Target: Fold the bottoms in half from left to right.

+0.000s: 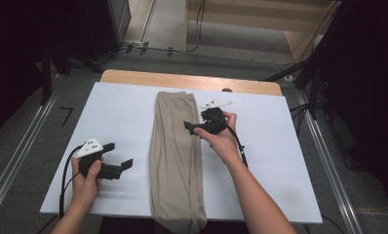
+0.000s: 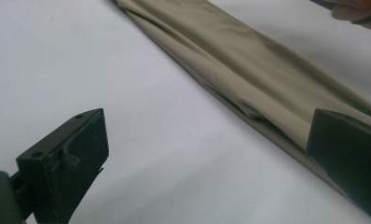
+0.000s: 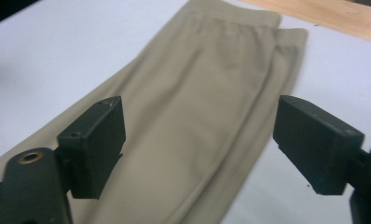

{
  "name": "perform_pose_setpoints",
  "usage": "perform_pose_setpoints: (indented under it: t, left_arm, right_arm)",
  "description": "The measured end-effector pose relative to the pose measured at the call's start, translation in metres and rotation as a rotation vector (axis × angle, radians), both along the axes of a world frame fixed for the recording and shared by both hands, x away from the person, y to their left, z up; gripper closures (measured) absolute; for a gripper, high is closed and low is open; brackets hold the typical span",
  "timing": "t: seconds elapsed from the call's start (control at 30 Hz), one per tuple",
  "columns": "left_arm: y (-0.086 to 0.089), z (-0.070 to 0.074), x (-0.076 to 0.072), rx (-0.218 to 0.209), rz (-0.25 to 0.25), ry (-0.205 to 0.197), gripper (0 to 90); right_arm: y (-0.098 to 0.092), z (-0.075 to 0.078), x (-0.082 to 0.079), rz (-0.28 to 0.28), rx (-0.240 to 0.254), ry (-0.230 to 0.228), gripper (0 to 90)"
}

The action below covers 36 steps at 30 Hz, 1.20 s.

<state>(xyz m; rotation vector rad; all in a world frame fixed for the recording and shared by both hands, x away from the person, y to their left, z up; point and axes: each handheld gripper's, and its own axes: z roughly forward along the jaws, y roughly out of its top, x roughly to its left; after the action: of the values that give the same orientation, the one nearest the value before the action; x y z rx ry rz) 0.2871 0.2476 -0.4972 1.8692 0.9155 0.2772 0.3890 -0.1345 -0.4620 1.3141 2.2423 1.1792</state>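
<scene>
A pair of folded beige trousers (image 1: 176, 161) lay lengthwise down the middle of a white sheet (image 1: 119, 117) covering a wooden table (image 1: 133, 77), the waistband toward the far edge and the leg ends hanging over the near edge; the garment was folded leg on leg into one long strip. The left gripper (image 1: 120, 158) hovered over bare white sheet to the left of the trousers, near but apart from them, its jaws standing wide with nothing between them; in the left gripper view the cloth (image 2: 249, 74) ran slantwise past the far jaw. The right gripper (image 1: 194, 129) was held above the upper right edge of the trousers, pointing across the fabric; its jaws were spread broadly, with no cloth pinched between them, and the right gripper view looked down on the waistband end (image 3: 207, 93). A small white piece (image 1: 216, 104) lay on the sheet just beyond the right hand (image 1: 221, 139).
</scene>
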Motion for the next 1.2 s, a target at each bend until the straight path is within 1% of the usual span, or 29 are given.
perform_pose_setpoints:
  t: [0.03, 0.1, 0.13, 0.17, 0.2, 0.23, 0.27, 0.33, 0.4, 0.43, 0.5, 0.53, 0.6, 0.67, 0.73, 0.77, 0.8, 0.83, 0.87, 0.9, 0.97, 1.0, 1.03, 1.13, 1.2]
  left_arm:
    - [0.002, 0.002, -0.003, 0.008, -0.005, -0.007, 0.0]
    - [0.007, 0.004, -0.008, 0.023, -0.006, -0.024, 0.0]
    - [0.01, 0.001, -0.01, 0.016, -0.006, -0.022, 0.0]
    - [0.012, -0.002, -0.011, -0.006, -0.003, -0.006, 0.0]
    - [0.012, -0.001, -0.011, -0.008, -0.007, -0.012, 0.0]
    - [0.01, -0.001, -0.011, 0.007, -0.008, -0.025, 0.0]
    - [0.009, -0.002, -0.011, 0.014, -0.014, -0.024, 0.0]
    - [0.004, -0.003, -0.01, 0.048, -0.023, -0.031, 0.0]
    - [0.001, -0.004, -0.01, 0.068, -0.034, -0.035, 0.0]
    - [0.0, -0.004, -0.011, 0.074, -0.037, -0.04, 0.0]
    - [0.001, -0.004, -0.012, 0.065, -0.038, -0.044, 0.0]
    - [0.002, -0.004, -0.012, 0.058, -0.037, -0.043, 0.0]
    - [0.003, -0.004, -0.012, 0.042, -0.039, -0.042, 0.0]
    - [0.003, -0.004, -0.012, 0.043, -0.041, -0.043, 0.0]
    - [0.003, -0.004, -0.012, 0.043, -0.049, -0.042, 0.0]
    - [0.003, -0.004, -0.011, 0.041, -0.049, -0.039, 0.0]
    - [0.003, -0.004, -0.011, 0.041, -0.047, -0.037, 0.0]
    - [0.004, -0.004, -0.011, 0.036, -0.046, -0.036, 0.0]
    - [0.004, -0.004, -0.011, 0.033, -0.046, -0.033, 0.0]
    - [0.004, -0.004, -0.01, 0.03, -0.047, -0.03, 0.0]
    - [0.004, -0.004, -0.01, 0.033, -0.048, -0.025, 0.0]
    - [0.004, -0.004, -0.01, 0.034, -0.046, -0.026, 0.0]
    - [0.004, -0.005, -0.009, 0.035, -0.05, -0.022, 0.0]
    - [0.004, -0.005, -0.009, 0.034, -0.057, -0.013, 0.0]
    - [0.005, -0.005, -0.008, 0.025, -0.055, -0.011, 0.0]
  right_arm:
    - [0.001, -0.001, 0.007, -0.028, -0.008, 0.007, 25.3]
    - [0.003, -0.004, 0.021, -0.075, -0.024, 0.001, 34.6]
    - [0.004, -0.006, 0.028, -0.086, -0.027, 0.002, 40.4]
    - [0.005, -0.009, 0.036, -0.094, -0.024, 0.01, 44.4]
    - [0.006, -0.012, 0.043, -0.099, -0.019, 0.016, 48.4]
    - [0.007, -0.015, 0.051, -0.1, -0.017, 0.022, 50.8]
    - [0.009, -0.017, 0.059, -0.102, -0.022, 0.033, 51.6]
    - [0.014, -0.022, 0.074, -0.106, -0.045, 0.047, 52.1]
    - [0.016, -0.027, 0.088, -0.113, -0.061, 0.062, 53.5]
    - [0.016, -0.029, 0.095, -0.128, -0.052, 0.073, 55.1]
    - [0.016, -0.033, 0.106, -0.143, -0.02, 0.097, 56.5]
    - [0.017, -0.033, 0.111, -0.148, -0.012, 0.1, 57.2]
    - [0.021, -0.033, 0.119, -0.16, -0.016, 0.106, 59.0]
    - [0.027, -0.033, 0.125, -0.164, -0.033, 0.099, 60.1]
    - [0.033, -0.035, 0.13, -0.186, -0.082, 0.095, 60.7]
    - [0.034, -0.037, 0.133, -0.183, -0.1, 0.101, 60.9]
    - [0.036, -0.039, 0.134, -0.186, -0.12, 0.101, 62.4]
    - [0.036, -0.041, 0.135, -0.187, -0.125, 0.108, 66.4]
    - [0.035, -0.042, 0.136, -0.18, -0.107, 0.118, 72.9]
    - [0.034, -0.042, 0.135, -0.167, -0.091, 0.121, 77.3]
    - [0.033, -0.039, 0.134, -0.152, -0.074, 0.119, 88.2]
    - [0.033, -0.037, 0.132, -0.146, -0.056, 0.118, 88.3]
    - [0.032, -0.034, 0.132, -0.143, -0.052, 0.11, 88.4]
    - [0.03, -0.026, 0.13, -0.135, -0.062, 0.08, 88.7]
    - [0.026, -0.021, 0.13, -0.152, -0.063, 0.069, 88.8]
